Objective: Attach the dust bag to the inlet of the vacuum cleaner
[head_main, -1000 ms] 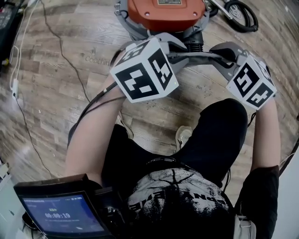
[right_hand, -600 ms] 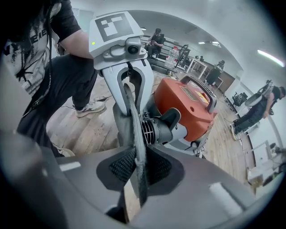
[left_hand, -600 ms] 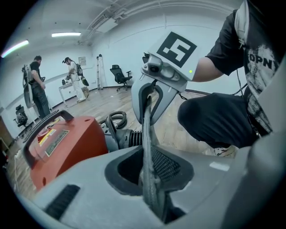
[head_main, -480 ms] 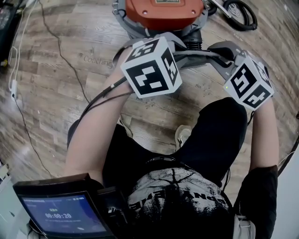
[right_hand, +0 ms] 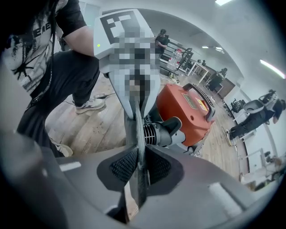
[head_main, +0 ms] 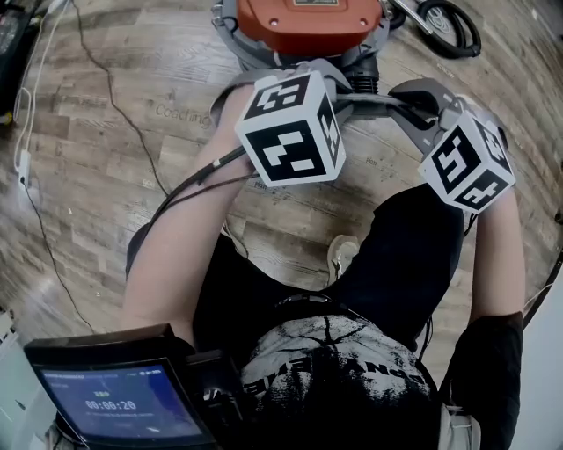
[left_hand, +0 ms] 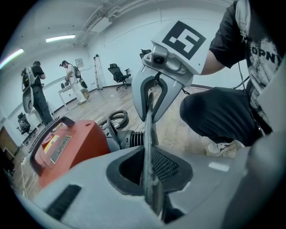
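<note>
An orange vacuum cleaner stands on the wood floor, its black ribbed inlet pointing toward me. A thin grey dust bag edge stretches between both grippers just in front of the inlet. It appears edge-on in the left gripper view and in the right gripper view. My left gripper has just been closing, and its pads press on the bag. My right gripper is shut on the other end. Marker cubes hide the fingertips in the head view.
A coiled black hose lies right of the vacuum. Cables trail over the floor at the left. A small screen sits at the lower left. The person's knee and shoe are close below the grippers. People stand far off.
The left gripper's marker cube has rolled a little and shifted right. The right gripper's cube has barely moved. The bag stays stretched between the two grippers.
</note>
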Motion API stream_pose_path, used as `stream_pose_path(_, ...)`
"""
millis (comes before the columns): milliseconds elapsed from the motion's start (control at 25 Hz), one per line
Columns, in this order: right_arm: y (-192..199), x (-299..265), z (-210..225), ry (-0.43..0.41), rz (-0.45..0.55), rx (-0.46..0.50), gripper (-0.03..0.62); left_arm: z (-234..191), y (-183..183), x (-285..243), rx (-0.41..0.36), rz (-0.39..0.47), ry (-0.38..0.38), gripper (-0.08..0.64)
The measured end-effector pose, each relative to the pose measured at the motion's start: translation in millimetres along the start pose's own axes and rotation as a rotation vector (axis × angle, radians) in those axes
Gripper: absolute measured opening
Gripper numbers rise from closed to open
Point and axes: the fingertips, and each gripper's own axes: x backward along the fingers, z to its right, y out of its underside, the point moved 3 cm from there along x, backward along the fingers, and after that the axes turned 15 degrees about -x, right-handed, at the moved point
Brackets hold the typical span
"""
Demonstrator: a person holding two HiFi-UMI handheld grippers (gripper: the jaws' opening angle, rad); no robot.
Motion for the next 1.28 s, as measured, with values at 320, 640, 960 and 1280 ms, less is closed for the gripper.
stream_pose_path(320,3.7,-2.9,4.0,0.02,-0.014,0.026,0.052,-1.3,0.1,-6.1,-0.002,0.001,0.001,0.049)
stream_pose_path(640,3.3,-6.7,7.2,0.063,-0.021,0.034,0.06,-5.5,4.3,-9.3,0.086,0.017,-0.002,0.055)
stream_pose_path(960,0.2,-0.1,8.7,0.058,-0.009,0.043,0.048,-8.3,-2.3,-1.5,0.034,0.004,-0.026,0.046)
stream_pose_path(1280,0.9,-7.1,14.1,0.005,-0.03,-0.03,0.055,-10.0,2.4,-6.7,0.126,0.025,0.0,0.057)
